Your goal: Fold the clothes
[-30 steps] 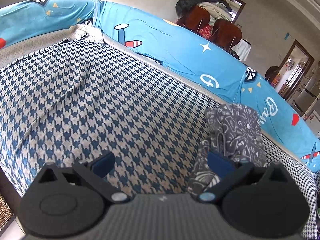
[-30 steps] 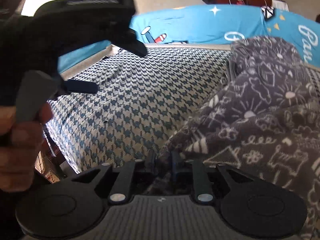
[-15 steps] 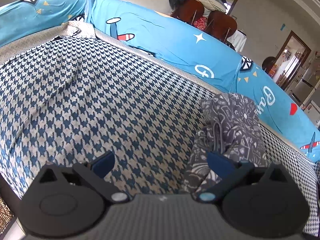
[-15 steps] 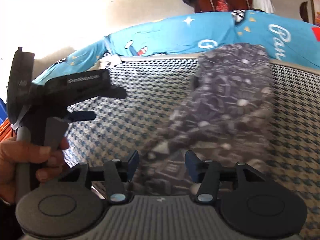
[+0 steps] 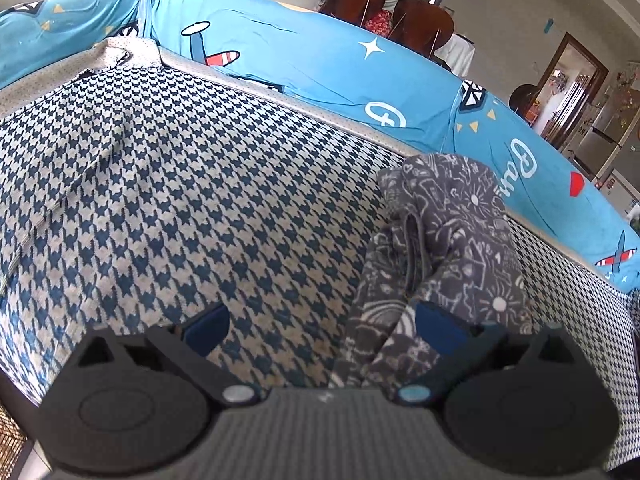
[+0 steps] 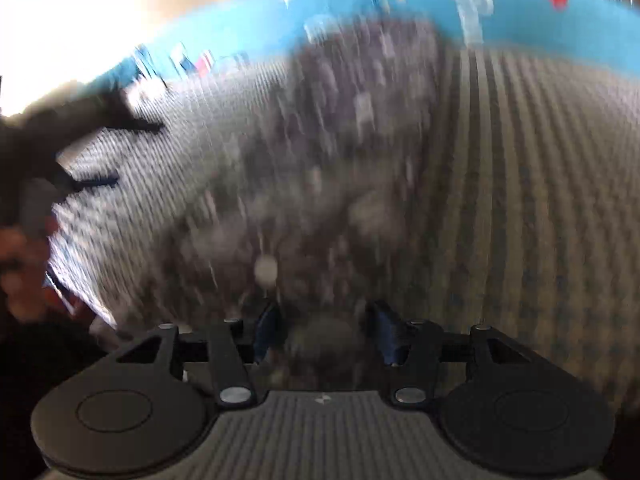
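the left gripper (image 5: pixel 322 326) is wide open and holds nothing; its blue pads (image 5: pixel 206 322) stand far apart above the houndstooth cover (image 5: pixel 192 184), with the right pad near the edge of the grey patterned garment (image 5: pixel 448 248). the right gripper (image 6: pixel 322 330) is partly open, and the blurred garment (image 6: pixel 332 184) lies between and beyond its pads, but the picture is too smeared to say if the pads touch the cloth, so i judge that it is not gripping. the garment is a narrow, bunched strip on the cover, to the right of the left gripper, and it reaches toward the blue cartoon sheet (image 5: pixel 320 68) at the far side; a dark cord or seam shows in its middle fold. in the right wrist view the left gripper (image 6: pixel 100 152) is seen at the left, beside the garment and apart from it. the step in hand seems to be a new grasp for the next fold. to do it well, each gripper should take one near corner, only the upper layers and not the cover under them, and close fully before lifting. both should rise together and carry the edge evenly to the far edge, so the fold stays straight. a risk is to pinch the cover or the cord, which would drag the strip sideways.
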Demonstrator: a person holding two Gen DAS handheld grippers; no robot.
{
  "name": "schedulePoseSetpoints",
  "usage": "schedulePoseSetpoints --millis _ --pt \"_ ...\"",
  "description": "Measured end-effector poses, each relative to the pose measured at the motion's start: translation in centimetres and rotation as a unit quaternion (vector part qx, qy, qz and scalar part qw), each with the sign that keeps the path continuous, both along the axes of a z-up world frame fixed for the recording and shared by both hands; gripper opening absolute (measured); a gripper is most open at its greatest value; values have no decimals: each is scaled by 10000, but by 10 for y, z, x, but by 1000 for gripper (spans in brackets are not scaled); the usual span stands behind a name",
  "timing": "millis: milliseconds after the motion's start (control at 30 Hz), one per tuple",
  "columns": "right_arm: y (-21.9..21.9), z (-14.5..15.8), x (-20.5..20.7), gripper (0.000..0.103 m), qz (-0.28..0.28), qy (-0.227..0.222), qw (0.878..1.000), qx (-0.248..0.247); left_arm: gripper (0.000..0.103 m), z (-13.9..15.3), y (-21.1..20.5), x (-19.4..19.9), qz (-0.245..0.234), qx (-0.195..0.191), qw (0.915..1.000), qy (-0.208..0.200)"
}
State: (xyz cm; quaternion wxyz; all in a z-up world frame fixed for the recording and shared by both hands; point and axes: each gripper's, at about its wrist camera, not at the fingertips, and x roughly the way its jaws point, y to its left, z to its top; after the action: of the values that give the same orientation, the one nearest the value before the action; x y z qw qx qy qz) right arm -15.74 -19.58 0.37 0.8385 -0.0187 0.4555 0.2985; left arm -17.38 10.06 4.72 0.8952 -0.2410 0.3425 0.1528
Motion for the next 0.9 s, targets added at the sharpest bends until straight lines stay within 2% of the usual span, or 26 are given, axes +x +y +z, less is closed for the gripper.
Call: schedulePoseSetpoints --millis 233,400,567,733,900 --pt "-1 14 -2 54 7 -89 9999 65 103 -2 -6 6 -70 72 9999 111" --pt "-1 33 -1 54 4 -563 9983 164 103 -4 -12 11 -142 85 9997 167" --pt "16 50 18 54 252 -851 9957 268 103 -6 -17 15 -197 106 9995 230" --pt "38 55 44 54 509 -956 9935 350 103 -9 -15 24 -269 154 9989 361" --pt "63 53 73 54 595 -1174 9906 383 103 -9 -10 43 -389 490 9964 564"
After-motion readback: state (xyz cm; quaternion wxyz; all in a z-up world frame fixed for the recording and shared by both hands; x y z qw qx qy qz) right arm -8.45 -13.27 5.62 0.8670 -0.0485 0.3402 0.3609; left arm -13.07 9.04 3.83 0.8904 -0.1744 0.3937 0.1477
